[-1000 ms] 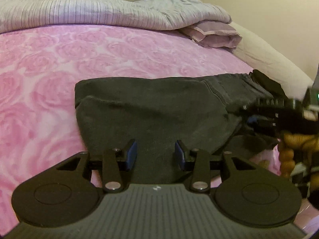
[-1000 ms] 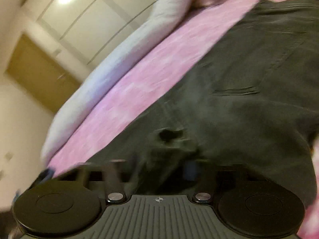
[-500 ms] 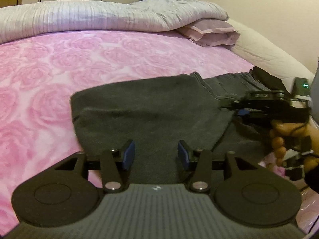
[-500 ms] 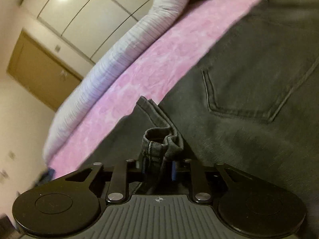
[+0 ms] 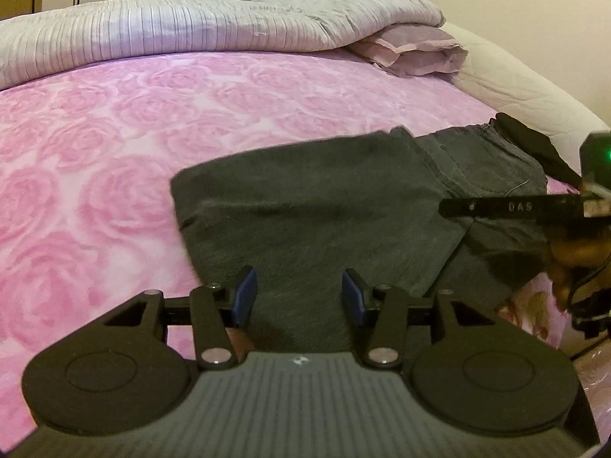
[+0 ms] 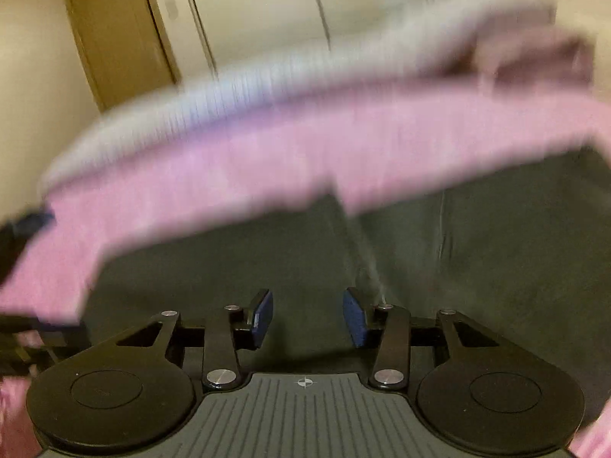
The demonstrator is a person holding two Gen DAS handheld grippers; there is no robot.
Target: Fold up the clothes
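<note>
Dark grey jeans (image 5: 324, 206) lying folded on the pink rose bedspread (image 5: 114, 122). Left gripper (image 5: 297, 292) hovers over the near edge, jaws apart, nothing pinched. Right gripper (image 5: 508, 206) pokes in from the side.

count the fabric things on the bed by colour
dark grey: 1, the folded jeans
black: 1, a cloth beyond the jeans
pink: 1, the rose bedspread
pale striped: 1, the quilt
mauve: 1, the pillow
total: 5
</note>
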